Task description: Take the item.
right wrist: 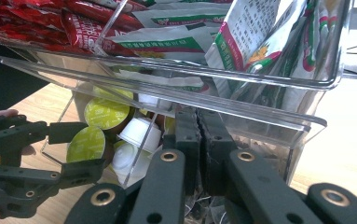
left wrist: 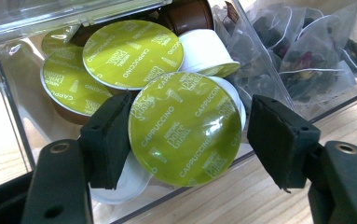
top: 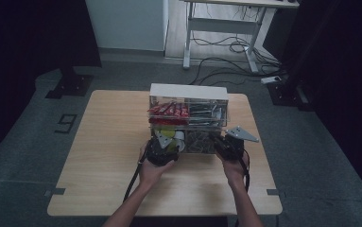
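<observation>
A clear two-tier organiser (top: 188,91) stands on the wooden table (top: 107,142). Its lower left compartment holds several green-lidded cappuccino capsules (left wrist: 132,53). My left gripper (left wrist: 192,140) is open inside that compartment, its jaws on either side of the front capsule (left wrist: 185,126). The left pad (left wrist: 108,135) touches the capsule's rim, while the right pad (left wrist: 278,140) stands apart from it. My right gripper (right wrist: 200,126) is shut just in front of the lower right compartment, and nothing shows between its pads. The left gripper (right wrist: 90,149) also appears at the left of the right gripper view.
Tea bags (left wrist: 306,60) fill the lower right compartment. The upper tier holds red sachets (right wrist: 50,23) on the left and green-and-white sachets (right wrist: 260,42) on the right. Bare tabletop lies left and in front of the organiser. A desk frame and cables (top: 226,47) stand beyond.
</observation>
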Available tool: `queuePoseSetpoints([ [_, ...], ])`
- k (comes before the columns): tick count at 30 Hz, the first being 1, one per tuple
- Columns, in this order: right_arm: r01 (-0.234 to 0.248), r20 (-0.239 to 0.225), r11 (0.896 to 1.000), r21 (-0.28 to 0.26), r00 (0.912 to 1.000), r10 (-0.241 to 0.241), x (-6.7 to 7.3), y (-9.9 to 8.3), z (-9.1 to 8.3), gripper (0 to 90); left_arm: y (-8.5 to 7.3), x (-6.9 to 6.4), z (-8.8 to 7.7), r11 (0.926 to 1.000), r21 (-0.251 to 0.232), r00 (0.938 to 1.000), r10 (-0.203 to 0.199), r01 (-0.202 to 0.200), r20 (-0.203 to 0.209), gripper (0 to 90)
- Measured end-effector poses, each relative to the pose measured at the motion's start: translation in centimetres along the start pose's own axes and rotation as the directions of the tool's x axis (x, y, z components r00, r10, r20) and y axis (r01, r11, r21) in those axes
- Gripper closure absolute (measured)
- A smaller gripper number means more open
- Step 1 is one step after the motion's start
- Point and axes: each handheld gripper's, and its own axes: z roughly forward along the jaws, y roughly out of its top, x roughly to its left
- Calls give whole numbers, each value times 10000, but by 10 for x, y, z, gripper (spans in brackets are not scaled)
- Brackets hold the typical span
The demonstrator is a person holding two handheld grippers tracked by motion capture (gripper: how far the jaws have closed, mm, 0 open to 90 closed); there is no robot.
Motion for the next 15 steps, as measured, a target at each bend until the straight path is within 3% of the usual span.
queuePoseSetpoints([
  [4, 9, 7, 10000, -6, 10000, -9, 0, 0, 0, 863, -1, -1, 1, 10000, -60, 9999, 65, -66, -77, 371],
  [15, 1, 12, 10000, -20, 10000, 0, 0, 0, 0, 863, -2, -1, 1, 9999, -137, 9999, 99, -99, -68, 380],
])
